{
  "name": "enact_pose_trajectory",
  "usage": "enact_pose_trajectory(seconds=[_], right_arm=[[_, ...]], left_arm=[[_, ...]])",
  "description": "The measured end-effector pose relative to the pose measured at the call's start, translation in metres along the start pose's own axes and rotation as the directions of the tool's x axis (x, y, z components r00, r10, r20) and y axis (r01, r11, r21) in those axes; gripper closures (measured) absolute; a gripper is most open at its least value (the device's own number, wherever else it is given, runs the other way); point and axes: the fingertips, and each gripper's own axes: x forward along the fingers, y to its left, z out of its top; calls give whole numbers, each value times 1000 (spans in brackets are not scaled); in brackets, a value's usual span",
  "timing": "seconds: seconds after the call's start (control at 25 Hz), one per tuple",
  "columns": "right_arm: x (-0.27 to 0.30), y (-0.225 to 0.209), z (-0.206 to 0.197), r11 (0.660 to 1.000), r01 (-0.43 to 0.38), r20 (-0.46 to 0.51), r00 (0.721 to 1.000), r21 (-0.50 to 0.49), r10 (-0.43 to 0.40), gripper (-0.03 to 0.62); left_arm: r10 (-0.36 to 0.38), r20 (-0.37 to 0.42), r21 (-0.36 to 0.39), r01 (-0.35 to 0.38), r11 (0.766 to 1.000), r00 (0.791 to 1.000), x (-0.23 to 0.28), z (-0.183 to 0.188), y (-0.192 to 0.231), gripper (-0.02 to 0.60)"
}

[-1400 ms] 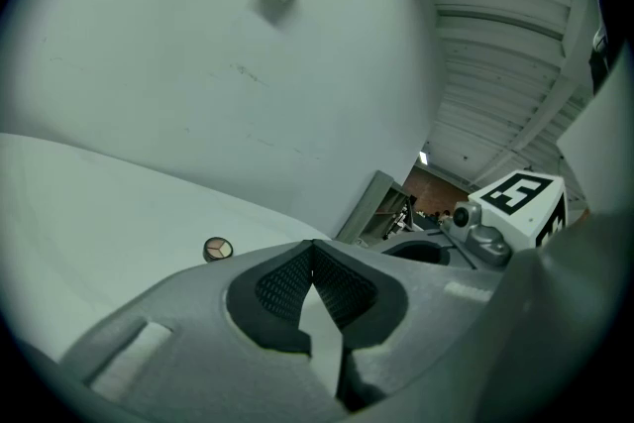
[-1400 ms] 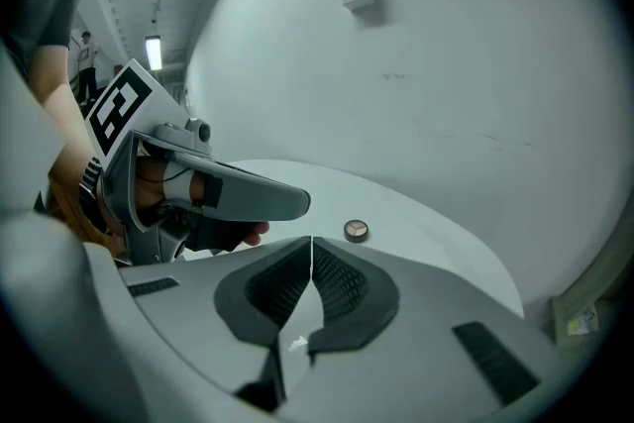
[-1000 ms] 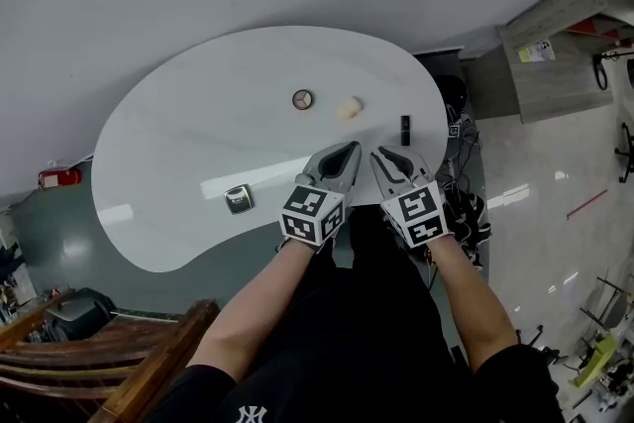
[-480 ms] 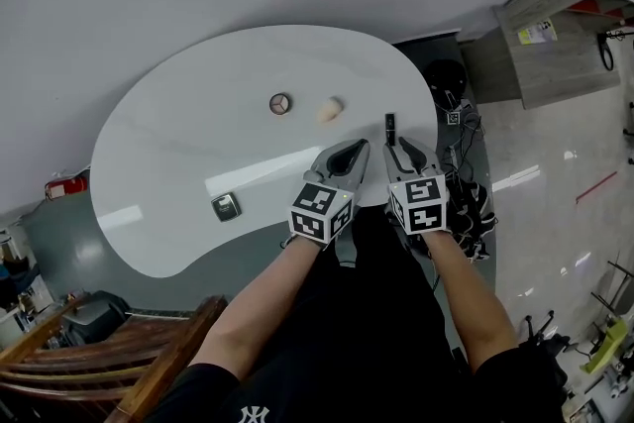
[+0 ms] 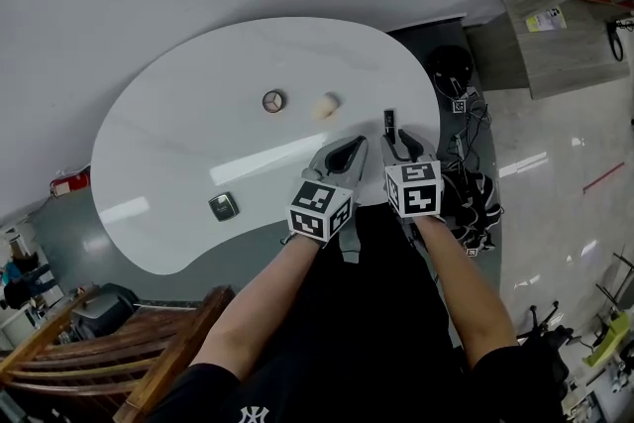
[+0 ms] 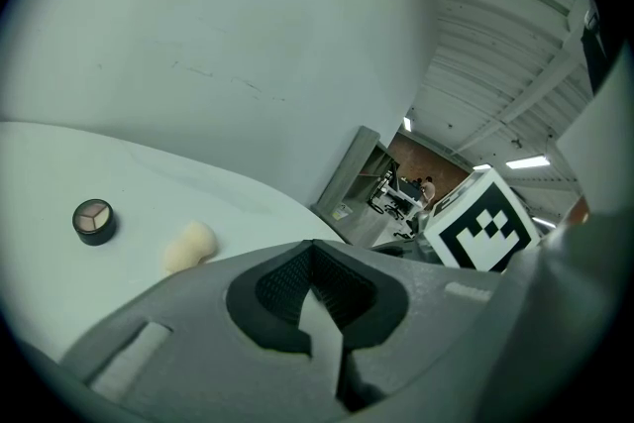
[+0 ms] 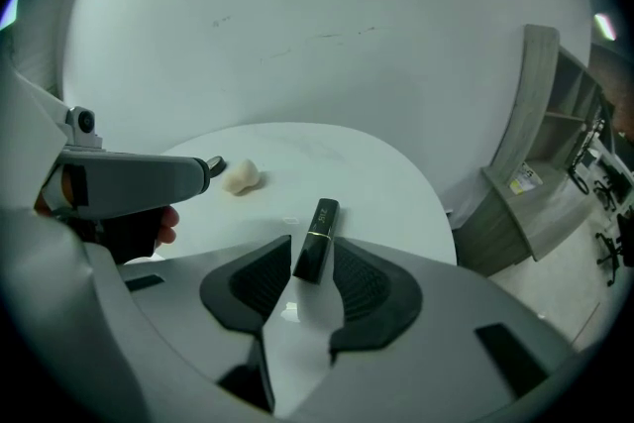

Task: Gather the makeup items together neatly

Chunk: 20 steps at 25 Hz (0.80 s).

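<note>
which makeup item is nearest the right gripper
The black lipstick tube: its end lies between the right gripper's jaws, which have just been opening. Beige sponge, round eyeshadow pot and square compact lie farther off.

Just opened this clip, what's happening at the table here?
A person holds a gripper in each hand over a white table with makeup on it. The right gripper points down at the black lipstick near the table's edge. Its jaws have just been opening, and the tube lies between them, not gripped. The left gripper is shut and empty beside it. A beige sponge, a round eyeshadow pot and a small square compact lie spread apart.
</note>
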Motion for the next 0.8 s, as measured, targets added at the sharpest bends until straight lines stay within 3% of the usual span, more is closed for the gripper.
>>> enact_pose_trajectory(seconds=[0.44,0.8], right_arm=[[9,-5,-8,1000,19,-41,999,19,-18,497],[-8,3,-7,985,-24,-3,1000,172,25,500]], left_arm=[[17,-22,-15,-18,1000,1000,-2,-11,6,572],[23,7,-10,-23,1000,1000,-21,-9,8,572]])
